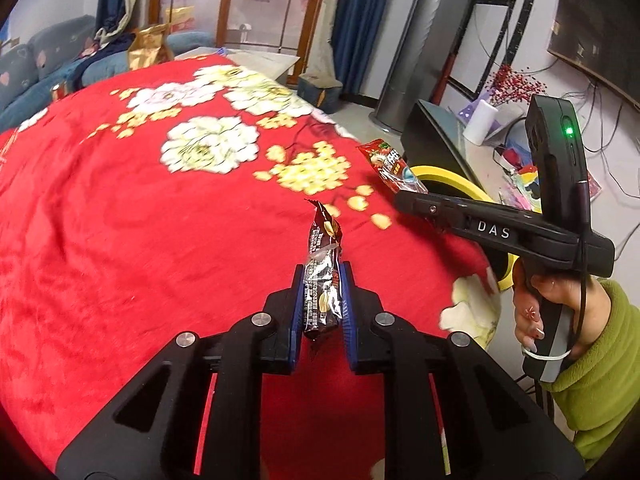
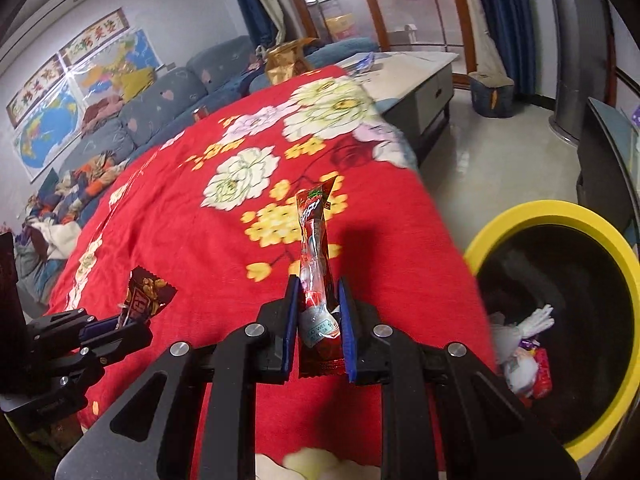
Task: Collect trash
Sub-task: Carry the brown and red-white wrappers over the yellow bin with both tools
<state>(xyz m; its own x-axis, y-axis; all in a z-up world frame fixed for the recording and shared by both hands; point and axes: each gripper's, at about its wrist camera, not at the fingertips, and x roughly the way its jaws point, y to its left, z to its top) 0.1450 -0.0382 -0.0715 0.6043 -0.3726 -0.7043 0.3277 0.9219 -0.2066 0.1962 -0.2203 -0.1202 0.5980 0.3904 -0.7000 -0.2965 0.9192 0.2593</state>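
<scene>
Nearest the left wrist lens, the left gripper (image 1: 323,280) has its blue-padded jaws clamped on a dark brown foil snack wrapper (image 1: 323,264), which stands up between the pads and pokes out past the fingertips. It is held above the red plush blanket printed with white and yellow flowers (image 1: 140,208) that covers the table.

In the right wrist view the right gripper (image 2: 318,292) is likewise closed tight on a long red plastic snack packet (image 2: 314,240), gripped near its lower end with the rest rising clear of the blanket. The same packet shows in the left view, sticking out beyond the black body of the other tool, which a hand in a green fleece sleeve (image 1: 536,312) holds by its grip.

The round black bin with a yellow rim (image 2: 560,210) stands on the floor just beside the blanket's edge, on the right. Crumpled white and red scraps (image 2: 528,356) already lie at its bottom.

So the pickup looks done for both pieces — the step in hand appears to be the carry to the bin. The right packet is the closer of the two, near the rim though not yet over the opening. Next, each gripper likely needs to travel past the yellow rim until its load hangs over the dark interior, then part its jaws — the light wrappers may cling to the pads, so a wide release would help.
</scene>
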